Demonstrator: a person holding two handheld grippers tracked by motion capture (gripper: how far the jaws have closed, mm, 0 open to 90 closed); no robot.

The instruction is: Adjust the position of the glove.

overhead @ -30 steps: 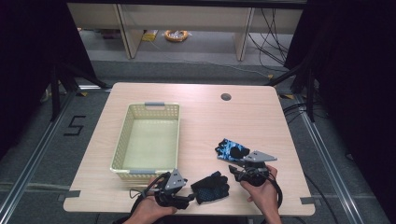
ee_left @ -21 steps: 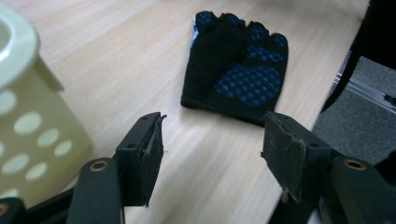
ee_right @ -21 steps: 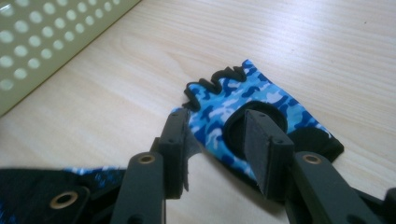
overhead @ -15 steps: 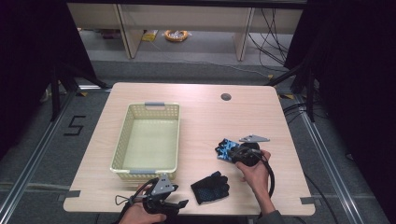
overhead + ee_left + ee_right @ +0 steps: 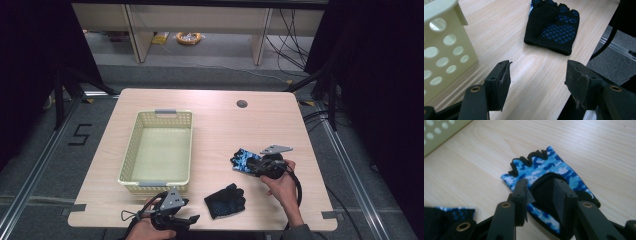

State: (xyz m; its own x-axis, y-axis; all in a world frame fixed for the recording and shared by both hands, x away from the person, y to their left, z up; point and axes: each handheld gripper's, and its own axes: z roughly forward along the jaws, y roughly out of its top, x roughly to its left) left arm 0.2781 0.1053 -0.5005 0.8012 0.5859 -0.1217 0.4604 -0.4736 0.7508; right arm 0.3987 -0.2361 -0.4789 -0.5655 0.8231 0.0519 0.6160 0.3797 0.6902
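From the high view, two fingerless gloves lie on the wooden table (image 5: 215,130): a blue camouflage glove (image 5: 244,160) right of centre and a black glove (image 5: 225,200) near the front edge, with a cream plastic basket (image 5: 159,150) standing to the left. That view puts the right gripper (image 5: 252,165) at the camouflage glove, but the hand and gripper body hide the jaw tips there. The right gripper view fills this in: the right gripper (image 5: 540,192) has its two jaws set over the glove's black wrist patch, a raised fold of fabric between them; the jaws have just been closing, and whether the pads already press the cloth is hard to tell. The left gripper (image 5: 185,220) sits at the table's front edge, partly cut off by the frame. The left gripper view shows the left gripper (image 5: 537,77) spread wide with only bare tabletop between its jaws, the black glove (image 5: 552,26) lying palm up beyond them with blue grip dots on the palm, a detail too small from above, and a basket corner (image 5: 445,42) at its left.
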